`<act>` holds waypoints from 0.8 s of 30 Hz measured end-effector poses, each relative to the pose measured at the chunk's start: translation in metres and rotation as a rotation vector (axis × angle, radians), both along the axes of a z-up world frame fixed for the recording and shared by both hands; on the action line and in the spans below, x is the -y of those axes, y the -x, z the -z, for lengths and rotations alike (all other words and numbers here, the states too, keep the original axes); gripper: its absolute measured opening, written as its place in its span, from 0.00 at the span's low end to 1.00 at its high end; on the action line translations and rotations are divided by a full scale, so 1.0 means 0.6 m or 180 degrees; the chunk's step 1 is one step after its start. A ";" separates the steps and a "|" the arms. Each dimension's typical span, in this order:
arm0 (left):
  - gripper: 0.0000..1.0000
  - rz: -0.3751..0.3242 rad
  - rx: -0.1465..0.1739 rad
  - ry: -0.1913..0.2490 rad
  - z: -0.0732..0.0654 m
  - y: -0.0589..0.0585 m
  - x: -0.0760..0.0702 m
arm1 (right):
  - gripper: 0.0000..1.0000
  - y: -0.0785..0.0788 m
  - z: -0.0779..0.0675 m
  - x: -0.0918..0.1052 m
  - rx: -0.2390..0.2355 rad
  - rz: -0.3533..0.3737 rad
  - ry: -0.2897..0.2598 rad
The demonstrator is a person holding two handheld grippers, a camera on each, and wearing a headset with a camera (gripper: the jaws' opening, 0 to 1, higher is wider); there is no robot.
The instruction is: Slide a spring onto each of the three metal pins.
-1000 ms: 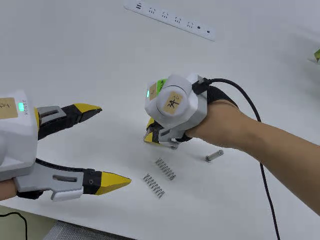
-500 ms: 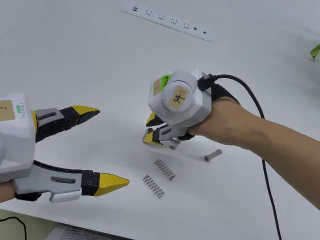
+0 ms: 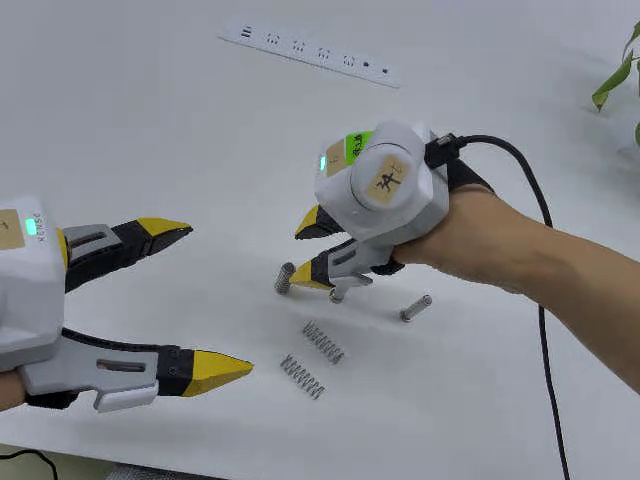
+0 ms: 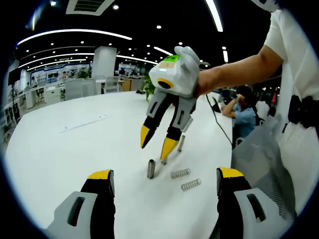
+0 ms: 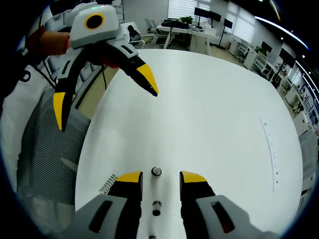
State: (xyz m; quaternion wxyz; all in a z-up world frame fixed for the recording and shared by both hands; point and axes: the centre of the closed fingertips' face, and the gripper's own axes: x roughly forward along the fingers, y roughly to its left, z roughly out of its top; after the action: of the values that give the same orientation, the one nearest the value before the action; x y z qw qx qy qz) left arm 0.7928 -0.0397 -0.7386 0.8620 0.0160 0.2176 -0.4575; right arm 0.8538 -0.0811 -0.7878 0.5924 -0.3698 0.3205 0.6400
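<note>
**benchrat:** Where's your next spring? Both look empty to me.

**coilguy:** Yep. Your right hand-held gripper (image 3: 303, 252) is released, jaws apart, nothing in them. Your left hand-held gripper (image 3: 200, 300) gapes wide and is empty too. One upright pin (image 3: 284, 277) stands at 7 o'clock, just off the right one's lower tip, and it looks like it's wearing a coil. A second pin (image 3: 337, 295) seems tucked under that gripper's body.

**benchrat:** And the loose bits?

**coilguy:** The upper spring (image 3: 324, 342) and lower spring (image 3: 301, 376) lie side by side, near 6 o'clock from your right tips, with long axes running 10 to 4. I'd say your right is a touch nearer. The bare pin (image 3: 415, 308) lies at 4 o'clock, with its axis running 8 to 2.

**benchrat:** Room?

**coilguy:** Loads of bare counter (image 3: 150, 120) toward 12. Its near edge is at 6, not far past the lower spring.
</note>
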 end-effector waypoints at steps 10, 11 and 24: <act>0.85 0.0123 0.0015 -0.0078 -0.003 -0.003 0.006 | 0.39 -0.009 -0.043 0.031 -0.0051 0.0384 -0.0372; 0.85 0.0133 0.0016 -0.0077 -0.004 -0.003 0.007 | 0.40 -0.008 -0.045 0.036 -0.0045 0.0401 -0.0390; 0.85 0.0247 0.0001 -0.0165 -0.003 -0.002 0.013 | 0.49 -0.004 -0.083 0.115 -0.0014 0.0966 -0.0784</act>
State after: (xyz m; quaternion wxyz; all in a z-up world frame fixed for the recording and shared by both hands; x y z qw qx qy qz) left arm 0.7938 -0.0476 -0.7370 0.8429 0.0469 0.2285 -0.4848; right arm 0.8563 -0.1498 -0.7380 0.7222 -0.2405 0.2931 0.5785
